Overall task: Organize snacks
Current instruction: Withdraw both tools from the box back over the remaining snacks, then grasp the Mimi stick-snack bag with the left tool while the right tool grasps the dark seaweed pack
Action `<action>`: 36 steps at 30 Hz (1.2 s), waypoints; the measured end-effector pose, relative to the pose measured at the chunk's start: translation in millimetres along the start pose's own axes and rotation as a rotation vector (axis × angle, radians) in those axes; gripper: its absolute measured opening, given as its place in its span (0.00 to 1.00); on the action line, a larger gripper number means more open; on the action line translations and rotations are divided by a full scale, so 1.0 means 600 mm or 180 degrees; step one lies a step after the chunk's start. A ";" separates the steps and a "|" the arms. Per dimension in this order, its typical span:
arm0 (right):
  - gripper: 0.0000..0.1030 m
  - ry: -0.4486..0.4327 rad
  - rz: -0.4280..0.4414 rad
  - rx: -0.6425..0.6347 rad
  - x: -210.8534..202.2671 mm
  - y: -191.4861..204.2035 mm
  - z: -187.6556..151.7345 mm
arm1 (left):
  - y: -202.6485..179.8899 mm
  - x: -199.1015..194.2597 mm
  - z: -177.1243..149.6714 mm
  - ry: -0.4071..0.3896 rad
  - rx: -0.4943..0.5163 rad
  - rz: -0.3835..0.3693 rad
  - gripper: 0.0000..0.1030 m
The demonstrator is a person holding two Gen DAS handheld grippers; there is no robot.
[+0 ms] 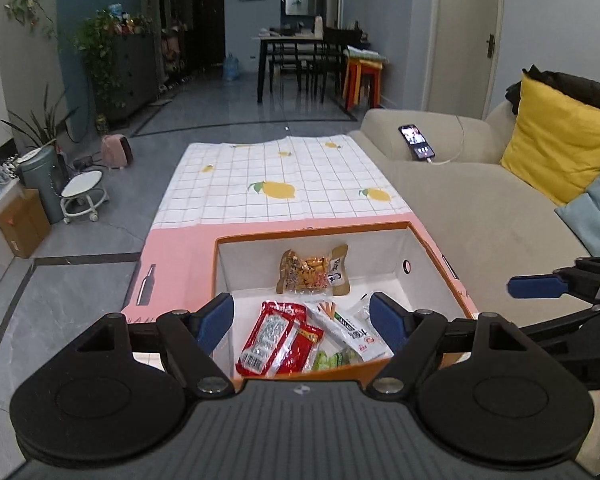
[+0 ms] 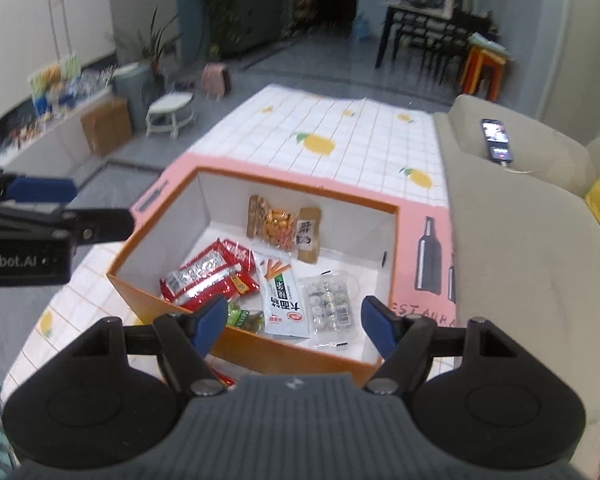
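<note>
Red packet [image 2: 210,274] lengthwise toward box [image 2: 236,346] corner, jaws apart

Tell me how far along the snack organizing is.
Mostly done, it seems: the orange-rimmed cardboard box already holds the red packet, white carrot-print packet, clear tray pack and peanut pack. Both grippers, left and right, have open, empty jaws. A red item peeks outside below the box.

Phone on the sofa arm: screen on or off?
On. The phone shows a lit picture with icons below; a white cable is plugged into its lower end.
</note>
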State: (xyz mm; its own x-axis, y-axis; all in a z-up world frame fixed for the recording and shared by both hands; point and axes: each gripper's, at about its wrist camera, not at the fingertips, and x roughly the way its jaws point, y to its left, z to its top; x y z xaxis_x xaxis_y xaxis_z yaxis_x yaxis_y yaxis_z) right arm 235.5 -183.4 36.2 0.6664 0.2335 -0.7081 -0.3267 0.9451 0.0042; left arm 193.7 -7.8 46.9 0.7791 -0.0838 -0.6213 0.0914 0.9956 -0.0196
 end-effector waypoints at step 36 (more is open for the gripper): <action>0.96 0.0153 -0.0258 0.0739 0.018 0.023 -0.300 | -0.007 0.032 -0.244 0.0538 -0.0289 -0.0159 0.84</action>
State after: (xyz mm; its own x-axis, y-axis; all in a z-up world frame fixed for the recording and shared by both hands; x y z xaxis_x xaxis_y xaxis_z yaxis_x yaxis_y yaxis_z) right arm 117.8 -209.1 -98.4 0.6497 0.1489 -0.7454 -0.1070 0.9888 0.1043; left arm 117.4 -7.4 -79.5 0.6591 -0.1327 -0.7403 0.0651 0.9907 -0.1196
